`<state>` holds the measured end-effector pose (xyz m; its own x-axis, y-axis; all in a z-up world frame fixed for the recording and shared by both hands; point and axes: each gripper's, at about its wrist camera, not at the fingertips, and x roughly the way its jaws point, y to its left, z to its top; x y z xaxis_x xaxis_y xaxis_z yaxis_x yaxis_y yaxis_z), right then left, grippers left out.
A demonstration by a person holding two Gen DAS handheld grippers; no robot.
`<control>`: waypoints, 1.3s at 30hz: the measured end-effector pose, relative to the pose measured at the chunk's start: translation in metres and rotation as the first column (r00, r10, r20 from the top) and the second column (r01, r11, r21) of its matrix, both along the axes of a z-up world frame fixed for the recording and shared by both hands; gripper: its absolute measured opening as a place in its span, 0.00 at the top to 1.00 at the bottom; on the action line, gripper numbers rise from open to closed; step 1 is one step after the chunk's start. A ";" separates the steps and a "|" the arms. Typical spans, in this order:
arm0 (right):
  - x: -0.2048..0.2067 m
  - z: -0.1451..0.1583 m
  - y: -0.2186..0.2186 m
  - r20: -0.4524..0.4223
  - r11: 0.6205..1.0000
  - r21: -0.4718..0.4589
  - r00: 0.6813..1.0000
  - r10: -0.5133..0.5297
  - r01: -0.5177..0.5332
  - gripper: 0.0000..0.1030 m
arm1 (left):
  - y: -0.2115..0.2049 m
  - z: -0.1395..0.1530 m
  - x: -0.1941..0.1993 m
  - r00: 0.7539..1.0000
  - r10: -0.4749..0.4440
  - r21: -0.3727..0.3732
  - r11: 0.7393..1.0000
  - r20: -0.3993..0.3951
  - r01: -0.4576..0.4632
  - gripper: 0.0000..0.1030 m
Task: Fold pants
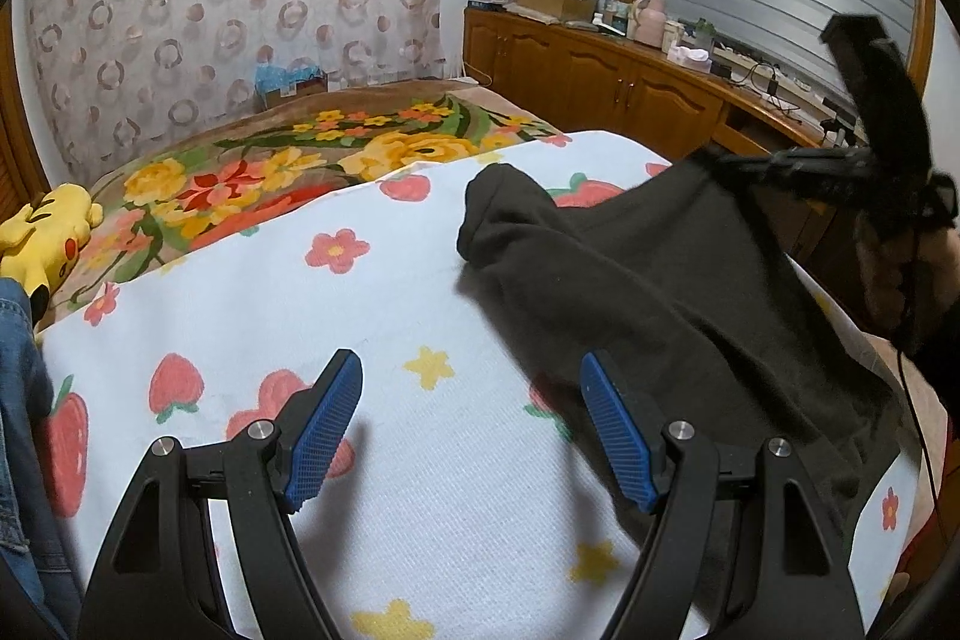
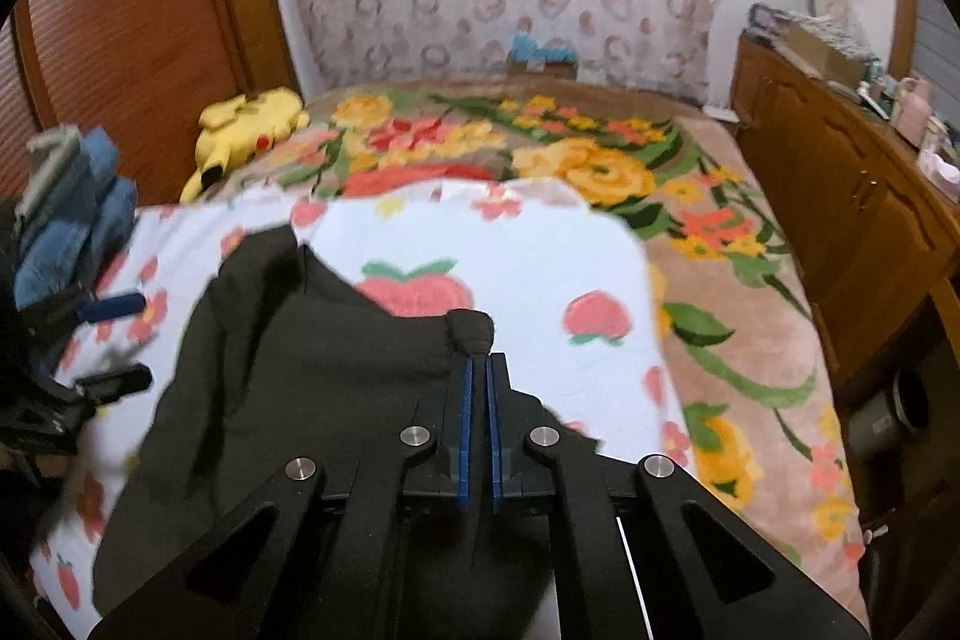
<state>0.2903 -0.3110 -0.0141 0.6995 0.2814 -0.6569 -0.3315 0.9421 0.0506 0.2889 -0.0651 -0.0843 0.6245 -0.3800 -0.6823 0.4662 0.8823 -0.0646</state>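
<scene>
Dark brown pants [image 1: 648,274] lie on a white strawberry-print blanket [image 1: 384,340] on the bed. My left gripper [image 1: 471,388] is open and empty, hovering over the blanket just left of the pants. My right gripper [image 2: 479,361] is shut on a bunched edge of the pants [image 2: 312,370] and holds it lifted above the blanket. The right gripper also shows in the left wrist view [image 1: 738,160] at the upper right, raised at the pants' far side. The left gripper shows blurred in the right wrist view [image 2: 117,340] at the left edge.
A floral bedspread [image 2: 690,196] covers the far bed. A yellow plush toy [image 1: 48,238] lies at the left. Folded blue jeans [image 2: 72,214] sit at the bed's left edge. Wooden cabinets [image 1: 600,70] with clutter run along the right wall.
</scene>
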 end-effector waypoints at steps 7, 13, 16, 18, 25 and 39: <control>-0.012 -0.009 -0.015 -0.019 0.994 -0.064 0.996 -0.090 0.089 0.96 | 0.000 0.000 0.000 1.000 -0.002 0.003 1.000 0.000 0.002 0.26; -0.009 -0.017 -0.001 -0.057 0.992 -0.097 0.995 -0.086 0.080 0.92 | 0.001 -0.001 -0.001 1.000 -0.003 0.010 1.000 -0.004 0.003 0.26; -0.015 -0.007 -0.003 -0.039 0.994 -0.079 0.996 -0.077 0.074 0.85 | 0.001 0.000 -0.001 1.000 -0.004 0.012 1.000 -0.003 0.004 0.26; -0.025 -0.003 -0.007 -0.030 0.996 -0.057 0.997 -0.068 0.067 0.84 | 0.001 0.000 -0.001 1.000 -0.005 0.012 1.000 -0.002 0.005 0.26; -0.063 -0.007 -0.023 -0.025 0.999 -0.016 0.999 -0.039 0.039 0.82 | -0.001 0.003 -0.005 1.000 -0.024 0.016 1.000 0.017 0.024 0.26; -0.135 -0.001 -0.044 0.012 0.999 0.034 0.999 -0.035 0.035 0.82 | -0.023 0.037 -0.046 0.994 -0.090 0.057 0.995 0.056 0.087 0.26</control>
<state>0.1555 -0.3547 -0.0147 0.7177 0.2780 -0.6385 -0.2989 0.9511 0.0782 0.2431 -0.0884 -0.0471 0.6296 -0.3987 -0.6668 0.5440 0.8390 0.0119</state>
